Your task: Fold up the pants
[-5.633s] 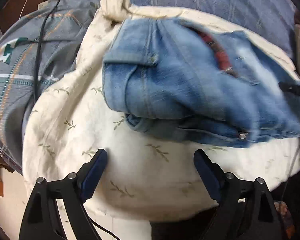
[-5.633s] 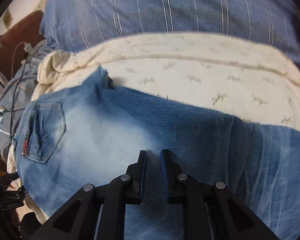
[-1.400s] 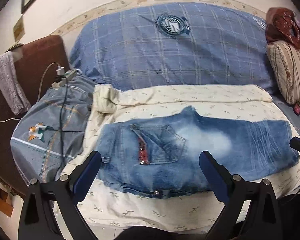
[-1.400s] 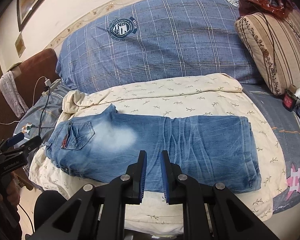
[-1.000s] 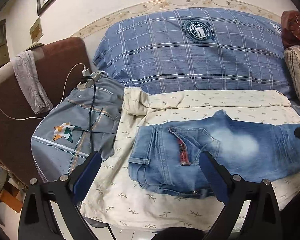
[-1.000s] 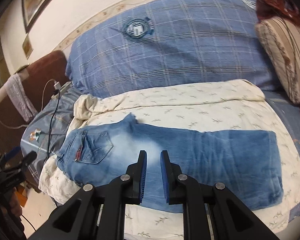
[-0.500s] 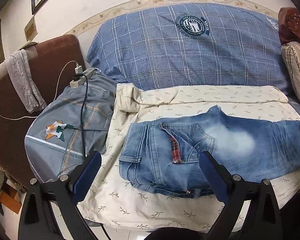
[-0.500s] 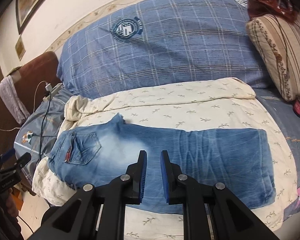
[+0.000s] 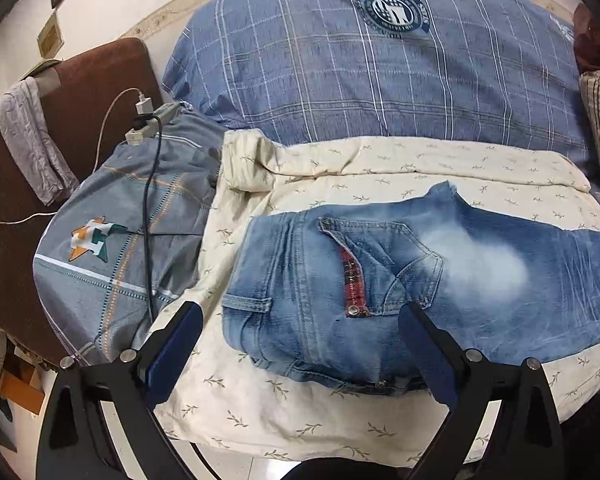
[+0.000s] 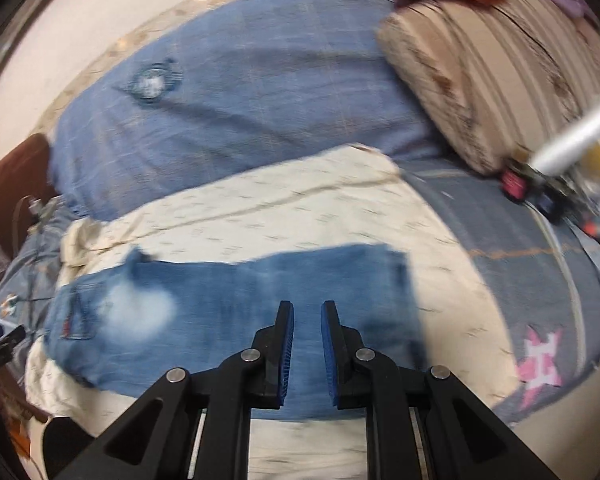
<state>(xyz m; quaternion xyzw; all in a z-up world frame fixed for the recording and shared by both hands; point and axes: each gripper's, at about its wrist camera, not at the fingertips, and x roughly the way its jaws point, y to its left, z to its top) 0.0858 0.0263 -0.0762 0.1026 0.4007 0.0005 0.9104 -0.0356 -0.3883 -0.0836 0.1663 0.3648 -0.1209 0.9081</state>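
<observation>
Blue jeans [image 9: 400, 276] lie folded lengthwise on a cream leaf-print blanket [image 9: 260, 408], waistband at the left, back pocket up. In the right wrist view the jeans [image 10: 228, 312] stretch left to right, hem end at the right. My left gripper [image 9: 300, 316] is open wide and empty, held above the waistband end. My right gripper [image 10: 307, 312] is almost closed with a narrow gap, empty, above the legs' middle. The right view is blurred by motion.
A large blue plaid pillow [image 9: 380, 60] lies behind the blanket. A grey cushion [image 9: 112, 248] with a black cable [image 9: 150, 216] and power strip is at the left. A striped beige pillow [image 10: 500, 72] and small items [image 10: 540, 184] are at the right.
The left gripper has moved closer to the waistband end. The right gripper has swung to the right, so its view shows more of the hem end and the striped pillow. Jaws unchanged.
</observation>
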